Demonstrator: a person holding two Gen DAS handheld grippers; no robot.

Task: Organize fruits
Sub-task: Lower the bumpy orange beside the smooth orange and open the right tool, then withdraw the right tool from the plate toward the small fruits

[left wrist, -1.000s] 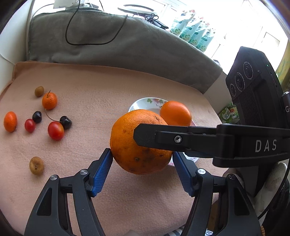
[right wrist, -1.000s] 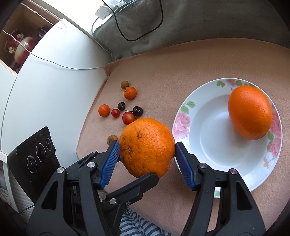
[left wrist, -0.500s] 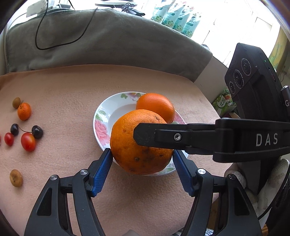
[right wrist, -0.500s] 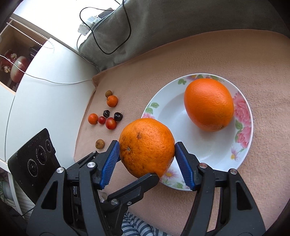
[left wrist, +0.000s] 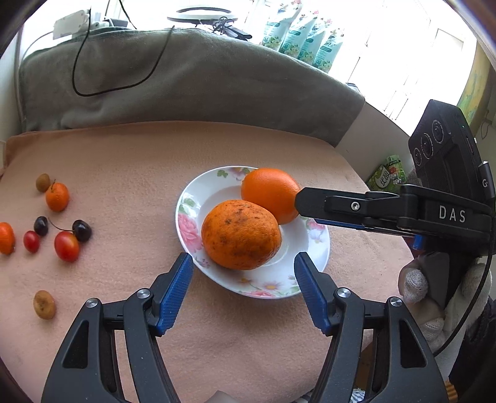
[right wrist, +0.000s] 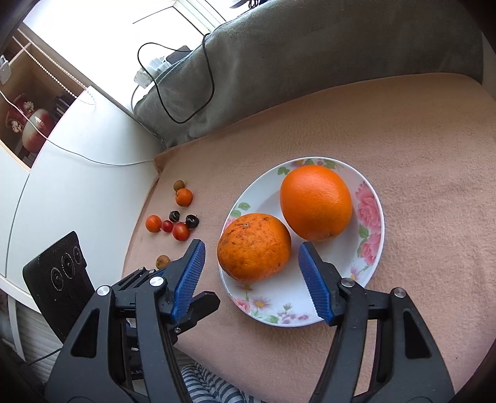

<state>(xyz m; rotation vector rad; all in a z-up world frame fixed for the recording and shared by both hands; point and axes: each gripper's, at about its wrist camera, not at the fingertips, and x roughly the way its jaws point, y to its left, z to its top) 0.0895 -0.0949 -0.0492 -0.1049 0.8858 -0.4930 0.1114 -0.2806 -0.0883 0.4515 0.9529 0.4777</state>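
Two large oranges (right wrist: 254, 246) sit touching on the flower-patterned white plate (right wrist: 370, 217), frame centre. Both my left fingers (left wrist: 178, 291) and right fingers (right wrist: 189, 279) are spread, released. Small cherries, tomatoes and kumquats (left wrist: 66, 246) wait at left, unsorted.

A peach-coloured cloth (left wrist: 130, 161) covers the table, and a grey blanket (left wrist: 192, 83) lies bunched along its far edge with a black cable (left wrist: 81, 93) looped across it. Beyond the blanket a white power strip (left wrist: 72, 24) and a row of green-and-white pouches (left wrist: 302, 40) sit by the bright window. A red-and-white ceramic jar (right wrist: 32, 130) stands in a wooden shelf.
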